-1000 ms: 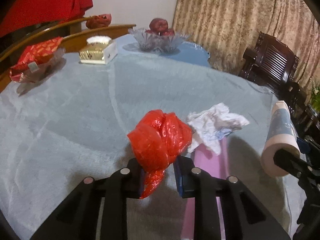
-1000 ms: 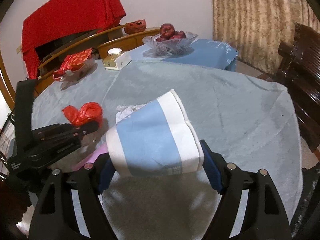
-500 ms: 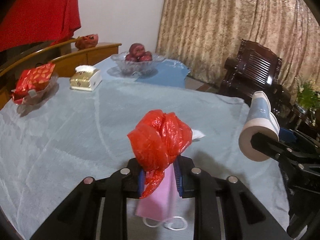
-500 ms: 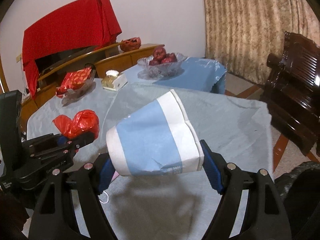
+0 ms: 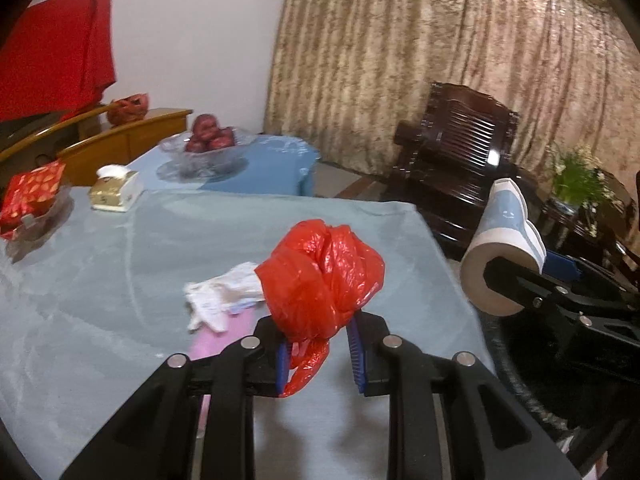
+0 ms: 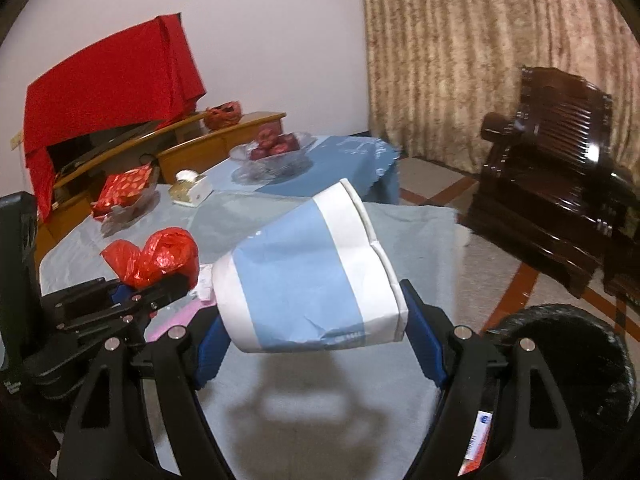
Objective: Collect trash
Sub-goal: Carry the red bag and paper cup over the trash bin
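Note:
My left gripper [image 5: 320,354] is shut on a crumpled red plastic bag [image 5: 320,276], held up above the grey-clothed table [image 5: 100,300]. The blue-and-white paper cup [image 6: 308,276] lies sideways between the blue pads of my right gripper [image 6: 316,336], which is shut on it. From the left wrist view the cup [image 5: 502,240] hangs off to the right past the table's edge. Seen from the right wrist, the red bag [image 6: 156,258] and left gripper [image 6: 156,286] are at the left. On the table lie a crumpled white tissue [image 5: 224,294] and a pink mask [image 5: 212,344].
At lower right a black-lined bin [image 6: 568,356] stands on the floor. Further back the table holds a glass bowl of red fruit [image 5: 208,148], a gold tissue box [image 5: 114,192] and a red packet in a dish [image 5: 32,196]. A dark wooden chair [image 5: 456,164] stands by the curtain.
Both grippers have risen and swung right with their loads. The tissue and pink mask now lie left of the red bag, and the bin has come into the right wrist view.

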{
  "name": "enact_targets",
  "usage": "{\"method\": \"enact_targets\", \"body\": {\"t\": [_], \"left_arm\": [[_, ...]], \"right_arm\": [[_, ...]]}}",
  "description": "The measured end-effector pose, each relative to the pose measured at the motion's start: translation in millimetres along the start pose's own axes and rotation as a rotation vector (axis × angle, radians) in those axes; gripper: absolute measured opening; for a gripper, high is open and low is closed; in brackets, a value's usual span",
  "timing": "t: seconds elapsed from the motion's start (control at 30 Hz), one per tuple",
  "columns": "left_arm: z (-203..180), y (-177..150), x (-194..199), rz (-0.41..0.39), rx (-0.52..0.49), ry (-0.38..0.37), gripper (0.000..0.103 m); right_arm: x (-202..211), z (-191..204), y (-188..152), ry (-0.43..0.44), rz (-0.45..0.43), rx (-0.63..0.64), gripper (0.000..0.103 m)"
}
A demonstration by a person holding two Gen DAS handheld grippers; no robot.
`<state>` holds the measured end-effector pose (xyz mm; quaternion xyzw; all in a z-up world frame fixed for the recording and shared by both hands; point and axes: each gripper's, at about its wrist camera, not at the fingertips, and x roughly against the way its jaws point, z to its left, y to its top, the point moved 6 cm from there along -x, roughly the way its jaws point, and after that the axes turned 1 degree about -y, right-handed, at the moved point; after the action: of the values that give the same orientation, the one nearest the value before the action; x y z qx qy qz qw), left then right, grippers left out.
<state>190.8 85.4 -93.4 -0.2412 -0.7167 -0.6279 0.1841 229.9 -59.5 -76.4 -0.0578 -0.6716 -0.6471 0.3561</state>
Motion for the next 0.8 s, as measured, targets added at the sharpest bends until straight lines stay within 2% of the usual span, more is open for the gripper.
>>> {"method": "enact_targets", "body": {"t": [0.4, 0.8], "left_arm": [[-108.3, 3.7, -7.5, -0.005, -0.094, -0.145, 0.024], [-211.5, -6.5, -26.5, 0.034, -0.18, -0.288, 0.024]], "right_arm": [[72.3, -100.3, -20.2, -0.161, -0.054, -0.1, 0.075], [123.2, -191.0, -67.7, -0.329, -0.04, -0.187, 0.075]]}}
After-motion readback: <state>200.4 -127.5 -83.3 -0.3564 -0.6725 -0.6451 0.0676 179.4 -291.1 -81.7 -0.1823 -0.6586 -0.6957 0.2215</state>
